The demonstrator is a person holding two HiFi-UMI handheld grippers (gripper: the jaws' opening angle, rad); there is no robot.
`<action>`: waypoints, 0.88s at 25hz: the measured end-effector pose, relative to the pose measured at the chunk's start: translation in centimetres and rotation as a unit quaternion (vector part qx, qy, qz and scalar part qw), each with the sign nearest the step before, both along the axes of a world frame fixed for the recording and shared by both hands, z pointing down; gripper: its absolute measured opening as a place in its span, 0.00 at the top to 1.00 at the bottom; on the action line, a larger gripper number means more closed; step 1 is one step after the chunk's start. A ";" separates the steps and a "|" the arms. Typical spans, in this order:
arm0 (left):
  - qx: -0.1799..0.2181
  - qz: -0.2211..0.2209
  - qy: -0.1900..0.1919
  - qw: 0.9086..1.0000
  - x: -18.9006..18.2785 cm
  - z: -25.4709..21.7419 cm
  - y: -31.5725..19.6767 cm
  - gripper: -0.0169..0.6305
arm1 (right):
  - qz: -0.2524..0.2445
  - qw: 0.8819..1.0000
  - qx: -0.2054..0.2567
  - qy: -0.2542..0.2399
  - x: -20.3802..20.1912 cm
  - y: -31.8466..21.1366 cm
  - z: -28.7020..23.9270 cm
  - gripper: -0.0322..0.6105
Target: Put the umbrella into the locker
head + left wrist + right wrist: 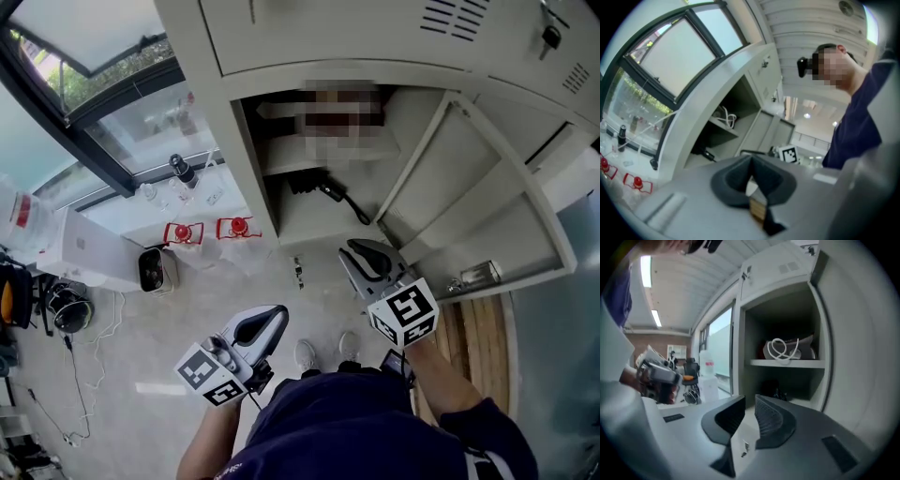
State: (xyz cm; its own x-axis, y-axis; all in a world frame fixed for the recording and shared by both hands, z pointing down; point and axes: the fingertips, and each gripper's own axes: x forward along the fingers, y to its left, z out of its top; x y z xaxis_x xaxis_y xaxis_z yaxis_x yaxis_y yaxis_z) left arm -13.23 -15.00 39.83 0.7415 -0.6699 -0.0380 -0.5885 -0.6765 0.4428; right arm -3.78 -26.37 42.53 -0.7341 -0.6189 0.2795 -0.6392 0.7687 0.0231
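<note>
Umbrella (316, 184) looks parked on the locker's (247, 159) lower shelf - right gripper (359, 255) fingers narrow and empty, left gripper (272, 319) pinched shut on nothing - so next is probably swinging the door (478, 206) closed.

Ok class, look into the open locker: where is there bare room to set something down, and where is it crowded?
Bare: the lower compartment's floor in front of the umbrella, across toward the open door. Crowded: the back of that compartment, where the umbrella lies, and the upper shelf with its white cable.
</note>
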 end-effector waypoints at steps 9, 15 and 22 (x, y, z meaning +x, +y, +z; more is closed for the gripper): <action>0.012 0.000 -0.006 1.000 2.0 -1.1 -0.5 0.97 | -0.020 0.998 0.015 -0.050 1.7 2.3 -3.1 0.94; 0.012 0.001 -0.007 1.000 3.4 -1.2 -1.1 0.97 | -0.036 0.998 0.003 -0.060 2.5 3.4 -3.3 0.94; 0.017 0.002 -0.011 1.000 5.0 -1.4 -1.8 0.97 | -0.045 0.997 0.005 -0.061 3.3 3.8 -3.7 0.94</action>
